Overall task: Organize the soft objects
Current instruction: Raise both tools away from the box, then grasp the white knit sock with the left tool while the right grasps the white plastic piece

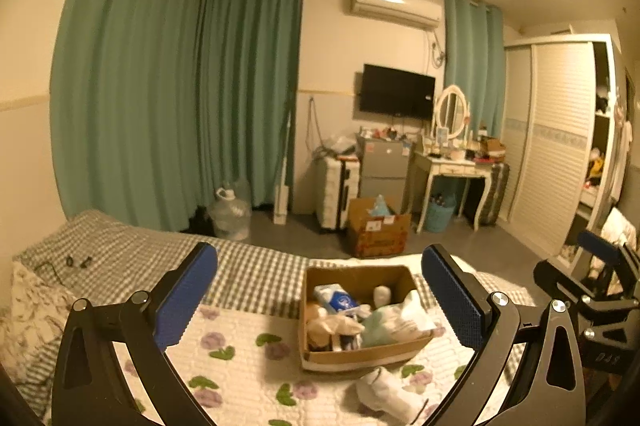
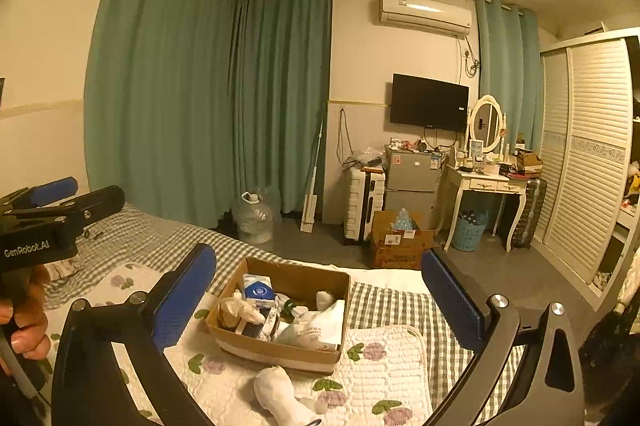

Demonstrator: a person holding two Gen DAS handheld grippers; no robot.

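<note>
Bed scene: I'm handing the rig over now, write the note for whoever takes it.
Left gripper: open, empty, raised above the bed.
Right gripper: open, empty, raised too.
Cardboard box sits on the floral quilt, already holding several soft items and packets.
Left: one white soft item lies on the quilt just in front of the box; it likely goes in next.

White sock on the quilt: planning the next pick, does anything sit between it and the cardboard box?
Nothing visible does. The white sock lies on bare quilt just before the cardboard box, apart from it.
</note>
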